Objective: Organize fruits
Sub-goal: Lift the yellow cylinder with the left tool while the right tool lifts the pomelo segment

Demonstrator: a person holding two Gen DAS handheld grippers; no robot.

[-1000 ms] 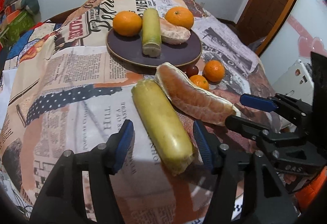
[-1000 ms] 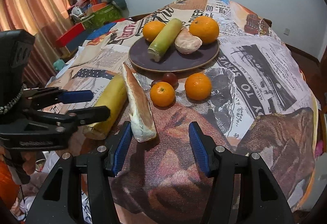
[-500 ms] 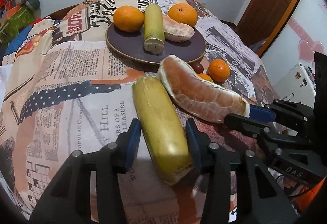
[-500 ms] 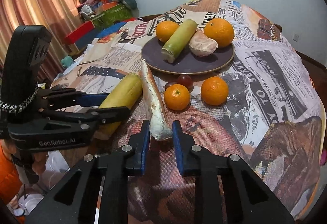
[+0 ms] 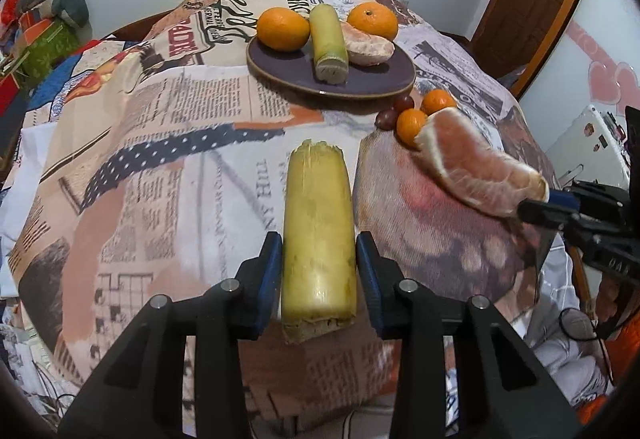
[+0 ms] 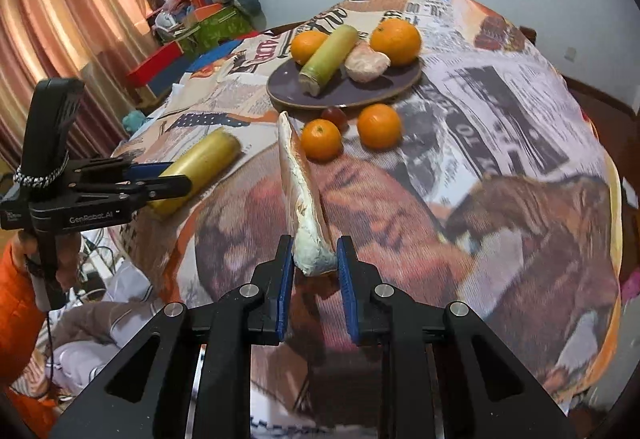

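Sugarcane piece (image 5: pixel 318 239) is sitting clamped in the closing left gripper (image 5: pixel 318 271); the right gripper (image 6: pixel 314 271) is pinching the pomelo wedge (image 6: pixel 304 207), risking tearing.

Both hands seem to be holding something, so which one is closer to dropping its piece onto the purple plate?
Probably the right gripper: its pomelo wedge already points past the small oranges toward the plate. The left gripper, clamping the sugarcane piece, sits farther back.

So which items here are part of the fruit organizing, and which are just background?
Job:
yellow sugarcane piece in left hand-held gripper
peeled pink pomelo wedge in right hand-held gripper
dark purple plate
loose small oranges

Lying about:
green patterned box
pink curtain
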